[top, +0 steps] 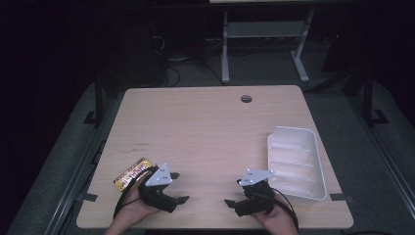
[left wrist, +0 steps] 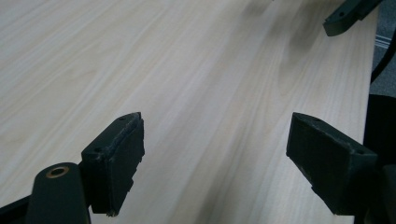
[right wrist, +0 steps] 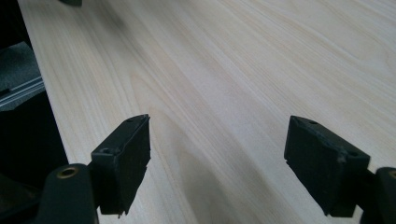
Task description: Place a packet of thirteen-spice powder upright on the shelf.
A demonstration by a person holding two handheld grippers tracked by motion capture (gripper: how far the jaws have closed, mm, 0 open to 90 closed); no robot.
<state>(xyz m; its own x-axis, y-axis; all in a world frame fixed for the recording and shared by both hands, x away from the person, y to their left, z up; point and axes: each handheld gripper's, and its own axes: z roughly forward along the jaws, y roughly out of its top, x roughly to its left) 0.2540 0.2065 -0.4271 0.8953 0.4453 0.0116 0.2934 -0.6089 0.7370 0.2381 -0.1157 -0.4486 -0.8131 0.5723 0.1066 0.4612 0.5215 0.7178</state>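
Note:
Two black grippers rest low near the table's front edge, each in a person's hand. My left gripper [top: 179, 187] points right toward the middle, and its jaws stand wide open over bare wood [left wrist: 215, 154]. Facing it, my right gripper [top: 234, 192] points left, open too, nothing between its jaws [right wrist: 217, 158]. A yellow and dark snack packet [top: 131, 173] lies flat just left of the left gripper, partly behind it. A white ribbed plastic tray [top: 296, 162] sits at the right of the table, empty.
The light wooden table [top: 205, 132] has a round cable hole [top: 246, 99] near its far edge. Beyond it stand a desk frame and cables on a dark floor. A tip of the other gripper [left wrist: 348, 16] shows at the top right of the left gripper view.

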